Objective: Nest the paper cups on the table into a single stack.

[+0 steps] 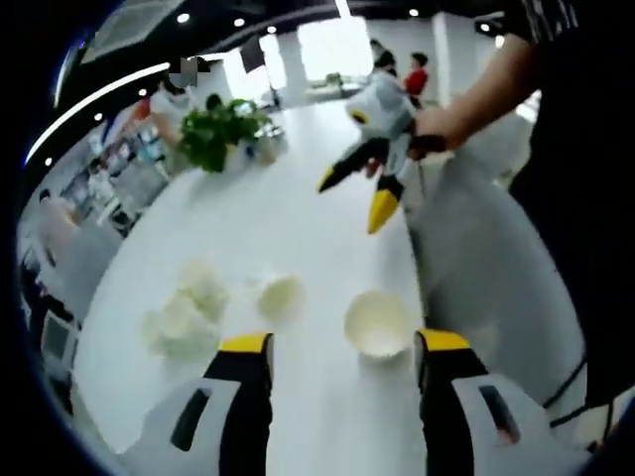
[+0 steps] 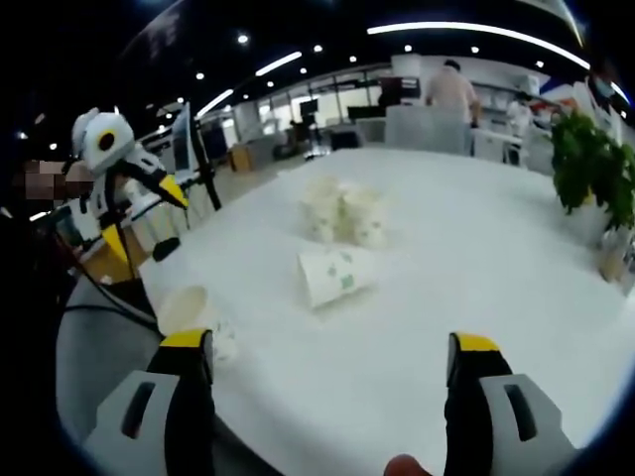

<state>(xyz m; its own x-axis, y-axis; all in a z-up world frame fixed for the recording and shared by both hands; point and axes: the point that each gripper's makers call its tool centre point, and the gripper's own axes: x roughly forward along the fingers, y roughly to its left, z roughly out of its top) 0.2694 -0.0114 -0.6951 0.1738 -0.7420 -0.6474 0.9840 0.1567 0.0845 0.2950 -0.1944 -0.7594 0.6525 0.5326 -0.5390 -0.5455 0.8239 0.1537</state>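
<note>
Paper cups (image 2: 342, 213) sit scattered on the white table (image 2: 476, 258): a cluster standing mid-table, 1 tipped cup (image 2: 335, 275) on its side, another cup (image 1: 377, 322) near the edge. No stack started, all nesting left. Left gripper (image 1: 342, 347) gapes wide, empty; right gripper (image 2: 332, 352) wide too, holding nothing.

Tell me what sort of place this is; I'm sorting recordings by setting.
Probably an open-plan office or showroom: a large white table carrying paper cups and a potted plant, recessed lights and light strips overhead, people and desks in the background.
</note>
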